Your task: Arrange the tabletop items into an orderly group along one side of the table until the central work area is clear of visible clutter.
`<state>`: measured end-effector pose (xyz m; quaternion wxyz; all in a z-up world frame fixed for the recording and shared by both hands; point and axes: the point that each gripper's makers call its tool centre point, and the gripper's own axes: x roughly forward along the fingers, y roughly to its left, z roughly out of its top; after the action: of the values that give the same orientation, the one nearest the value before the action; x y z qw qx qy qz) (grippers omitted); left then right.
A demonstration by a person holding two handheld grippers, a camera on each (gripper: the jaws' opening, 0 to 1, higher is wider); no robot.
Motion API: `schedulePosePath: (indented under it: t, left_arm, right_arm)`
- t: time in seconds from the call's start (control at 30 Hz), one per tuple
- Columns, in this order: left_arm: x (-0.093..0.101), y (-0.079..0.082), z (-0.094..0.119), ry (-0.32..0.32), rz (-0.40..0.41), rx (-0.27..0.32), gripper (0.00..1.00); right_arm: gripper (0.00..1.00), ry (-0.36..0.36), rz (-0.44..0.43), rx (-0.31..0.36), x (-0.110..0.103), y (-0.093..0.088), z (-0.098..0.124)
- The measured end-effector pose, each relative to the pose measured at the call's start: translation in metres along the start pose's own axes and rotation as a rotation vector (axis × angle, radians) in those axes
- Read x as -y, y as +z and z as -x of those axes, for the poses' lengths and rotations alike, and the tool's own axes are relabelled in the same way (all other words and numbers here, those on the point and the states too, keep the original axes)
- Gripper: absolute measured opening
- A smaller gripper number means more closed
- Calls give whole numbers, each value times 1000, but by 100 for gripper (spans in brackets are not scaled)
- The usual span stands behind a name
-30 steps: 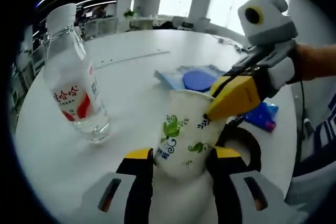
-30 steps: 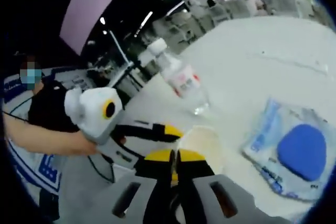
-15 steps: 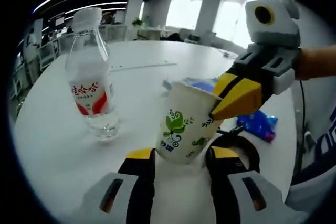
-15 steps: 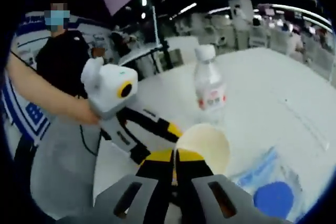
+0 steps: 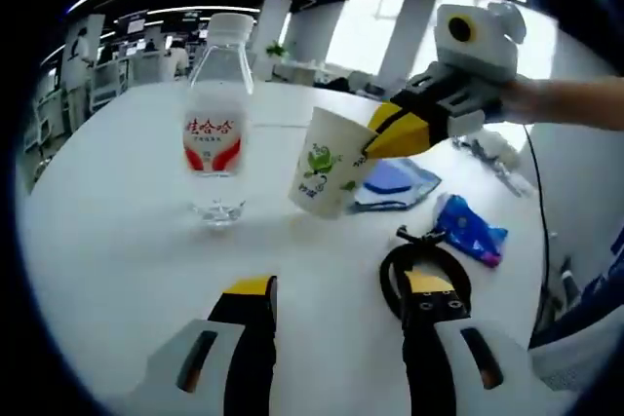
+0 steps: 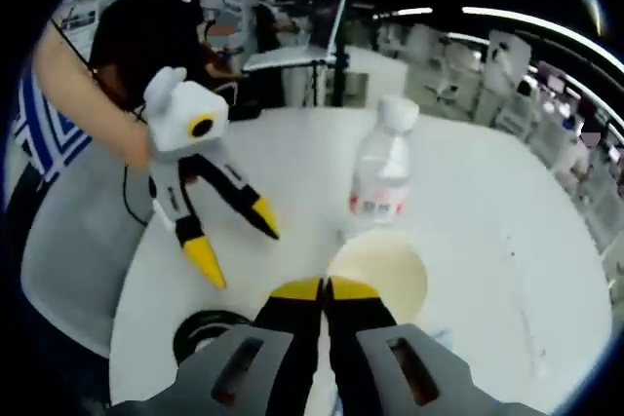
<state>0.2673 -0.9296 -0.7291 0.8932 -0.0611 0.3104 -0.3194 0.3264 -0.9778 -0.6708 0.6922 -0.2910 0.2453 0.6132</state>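
A white paper cup [image 5: 327,165] with green leaf print hangs tilted just right of the water bottle [image 5: 216,133], which has a red label. My right gripper [image 5: 390,135] is shut on the cup's rim. In the right gripper view its yellow tips [image 6: 324,289] pinch the near edge of the cup [image 6: 382,275], with the bottle [image 6: 383,168] standing behind it. My left gripper [image 5: 338,289] is open with nothing between its jaws, well short of the cup. It appears as the left gripper [image 6: 234,241], spread open over the table.
A clear packet with a blue disc [image 5: 395,180] and a blue pouch [image 5: 470,231] lie to the right. A black ring [image 5: 424,265] rests by my left gripper's right jaw, seen again as the black ring [image 6: 200,333]. A person [image 6: 146,36] stands at the white table's edge [image 6: 117,309].
The cup was between my left gripper's jaws. My right gripper has carried it out by the rim towards the bottle, and my left gripper has drawn back.
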Motion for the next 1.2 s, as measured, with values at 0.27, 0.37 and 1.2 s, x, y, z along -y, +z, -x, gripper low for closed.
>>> schedulePosePath:
  t: [0.27, 0.37, 1.2]
  left_arm:
    - [-4, -8, 15, 37, 68, 43, 49]
    - [-5, -7, 20, 40, 71, 54, 49]
    - [-1, -7, 25, 11, 126, 99, 49]
  right_arm:
    - [0, 56, 68, -42, 21, 1, -3]
    - [0, 92, 65, -65, 19, -3, -8]
    - [0, 86, 48, -157, 23, -16, -33]
